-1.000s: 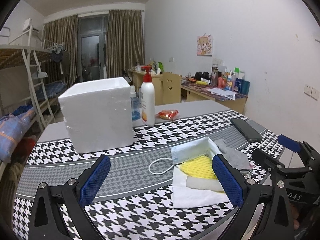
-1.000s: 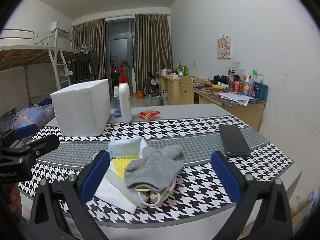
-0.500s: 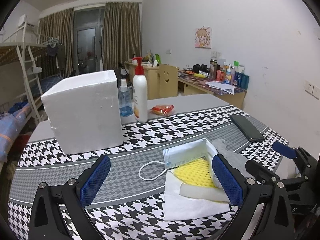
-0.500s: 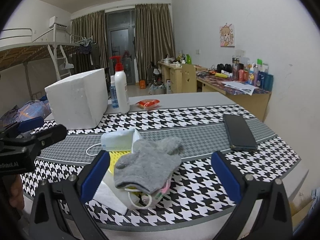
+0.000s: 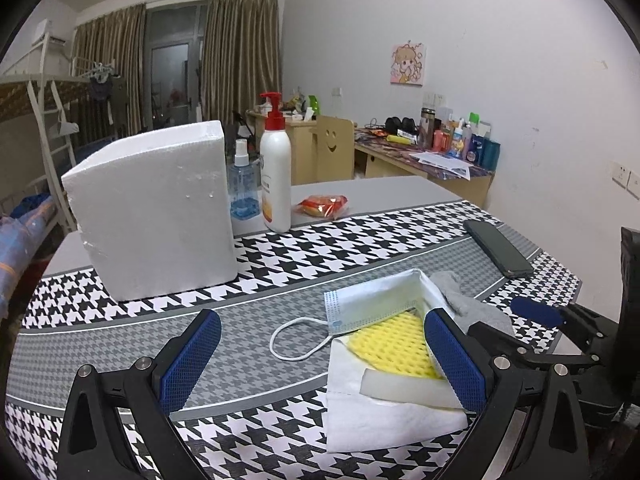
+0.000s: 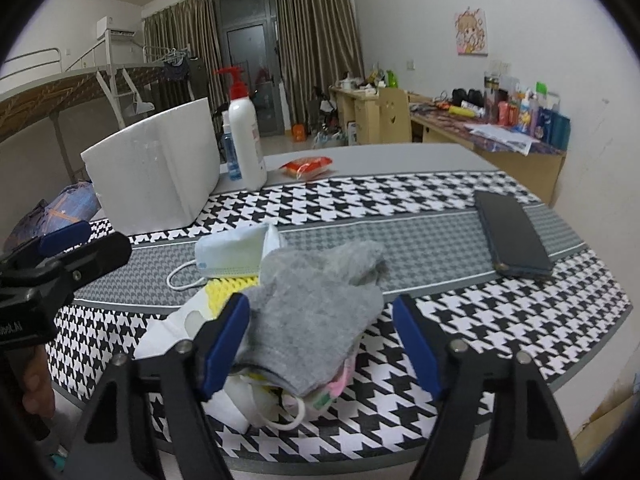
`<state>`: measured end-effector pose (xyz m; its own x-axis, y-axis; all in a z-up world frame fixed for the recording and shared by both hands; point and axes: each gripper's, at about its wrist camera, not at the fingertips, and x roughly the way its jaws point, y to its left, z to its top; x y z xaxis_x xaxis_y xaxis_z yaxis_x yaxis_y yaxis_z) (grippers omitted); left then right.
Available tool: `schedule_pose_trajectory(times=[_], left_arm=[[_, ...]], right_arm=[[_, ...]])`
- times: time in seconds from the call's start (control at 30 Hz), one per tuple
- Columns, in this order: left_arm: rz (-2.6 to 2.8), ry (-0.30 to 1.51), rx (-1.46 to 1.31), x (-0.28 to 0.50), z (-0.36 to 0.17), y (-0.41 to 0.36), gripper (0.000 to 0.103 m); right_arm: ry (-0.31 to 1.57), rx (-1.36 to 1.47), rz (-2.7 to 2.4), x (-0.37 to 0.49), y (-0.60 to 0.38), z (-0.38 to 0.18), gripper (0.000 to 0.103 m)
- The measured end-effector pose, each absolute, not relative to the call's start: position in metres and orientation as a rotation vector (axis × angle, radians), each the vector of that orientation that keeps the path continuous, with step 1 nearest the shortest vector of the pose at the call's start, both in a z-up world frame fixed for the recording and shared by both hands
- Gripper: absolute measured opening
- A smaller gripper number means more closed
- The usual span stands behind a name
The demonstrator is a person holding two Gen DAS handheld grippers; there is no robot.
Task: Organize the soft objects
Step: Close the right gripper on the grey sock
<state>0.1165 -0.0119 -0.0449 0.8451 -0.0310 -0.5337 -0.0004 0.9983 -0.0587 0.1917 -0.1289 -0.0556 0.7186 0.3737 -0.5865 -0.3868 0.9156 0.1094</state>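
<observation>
Right gripper (image 6: 322,344) open astride grey sock (image 6: 316,312); phone (image 6: 512,236) well apart.

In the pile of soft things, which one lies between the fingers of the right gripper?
The grey sock. It lies on top of the pile, between the right gripper fingers; the face mask and yellow sponge lie beyond its left finger.

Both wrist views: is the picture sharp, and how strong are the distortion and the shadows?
Left wrist view: sharp; fisheye bends the black-and-white houndstooth table cover, with dark corners. Right wrist view: also sharp; same bending, and the grey fabric sock is crisp between the open right tongs. Both views: soft, even indoor light, weak shadows, no strong glare.
</observation>
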Motion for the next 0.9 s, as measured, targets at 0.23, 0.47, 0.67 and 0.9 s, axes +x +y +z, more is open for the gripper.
schedule_pose_trajectory(times=[0.23,0.47,0.67,0.9], left_arm=[[-0.01,0.573,-0.056,0.121,-0.046,-0.012,0.102],[-0.009,0.587,-0.053,0.122,-0.049,-0.014,0.102],[-0.018,0.583,-0.04,0.122,-0.049,-0.019,0.102],[-0.022,0.581,-0.038,0.121,-0.049,-0.023,0.102]], right_arm=[[0.725,0.025,0.418,0.204,-0.133,-0.065,0.078],[0.75,0.014,0.456,0.202,-0.133,-0.067,0.054],[0.725,-0.007,0.455,0.196,-0.134,-0.062,0.029],[0.665,-0.037,0.467,0.187,-0.135,-0.047,0.025]])
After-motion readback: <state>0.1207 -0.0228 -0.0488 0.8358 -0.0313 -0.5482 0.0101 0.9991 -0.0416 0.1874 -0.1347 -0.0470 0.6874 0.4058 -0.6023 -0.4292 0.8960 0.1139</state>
